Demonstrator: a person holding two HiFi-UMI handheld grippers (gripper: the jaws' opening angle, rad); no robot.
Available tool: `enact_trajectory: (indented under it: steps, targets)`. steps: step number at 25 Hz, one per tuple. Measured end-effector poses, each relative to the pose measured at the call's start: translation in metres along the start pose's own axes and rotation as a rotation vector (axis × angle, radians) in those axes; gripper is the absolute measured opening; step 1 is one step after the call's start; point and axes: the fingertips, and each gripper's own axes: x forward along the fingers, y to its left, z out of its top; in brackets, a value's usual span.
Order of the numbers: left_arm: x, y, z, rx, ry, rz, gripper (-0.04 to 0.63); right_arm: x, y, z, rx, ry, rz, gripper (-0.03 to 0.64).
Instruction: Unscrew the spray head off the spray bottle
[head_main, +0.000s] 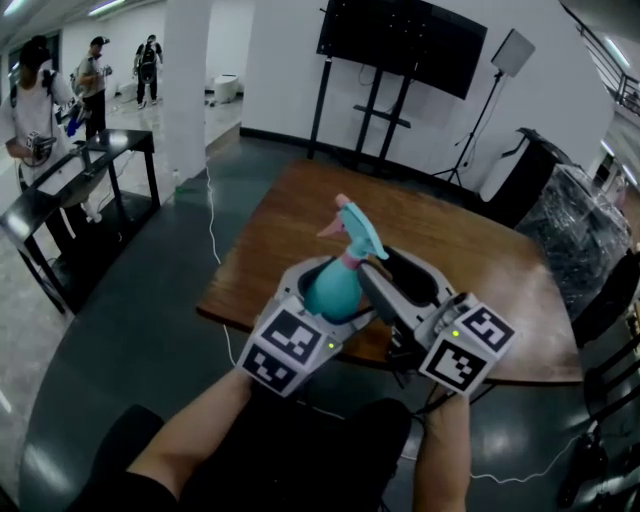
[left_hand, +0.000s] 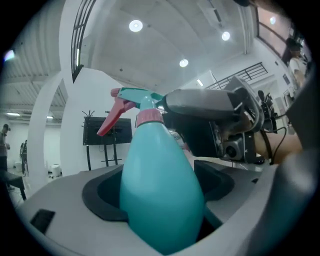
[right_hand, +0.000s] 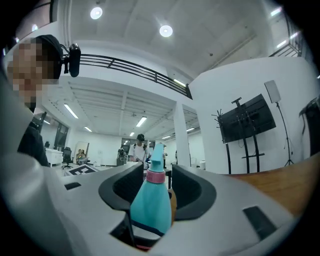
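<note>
A teal spray bottle (head_main: 332, 290) with a pink collar (left_hand: 148, 117) and a teal spray head (head_main: 355, 228) with a pink trigger stands tilted above the near edge of the table. My left gripper (head_main: 330, 288) is shut on the bottle's body (left_hand: 160, 200), which fills the space between its jaws. My right gripper (head_main: 395, 272) reaches in from the right at the level of the neck. In the right gripper view the bottle (right_hand: 150, 205) lies between the wide-set jaws of the right gripper (right_hand: 156, 185), with a gap on each side of the collar (right_hand: 155, 176).
A brown wooden table (head_main: 450, 250) lies below the grippers. A TV on a stand (head_main: 400, 35) is behind it, a black table (head_main: 80, 170) with people beside it at far left, a plastic-wrapped object (head_main: 585, 240) at right. Cables run across the grey floor.
</note>
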Motion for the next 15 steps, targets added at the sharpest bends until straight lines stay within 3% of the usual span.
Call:
enact_trajectory:
  steps: [4, 7, 11, 15]
  targets:
    - [0.003, -0.004, -0.001, 0.014, 0.017, 0.004, 0.420, 0.006, -0.001, -0.003, -0.071, 0.046, -0.079, 0.158]
    - [0.005, -0.007, -0.002, 0.013, 0.019, -0.030, 0.420, 0.006, -0.003, -0.006, -0.077, 0.057, -0.075, 0.140]
    - [0.001, -0.013, 0.001, 0.000, -0.006, -0.117, 0.420, 0.004, 0.001, -0.006, -0.056, 0.042, 0.016, 0.135]
    - [-0.003, -0.028, 0.006, -0.033, -0.043, -0.232, 0.420, -0.006, 0.003, -0.004, 0.008, 0.005, 0.180, 0.135]
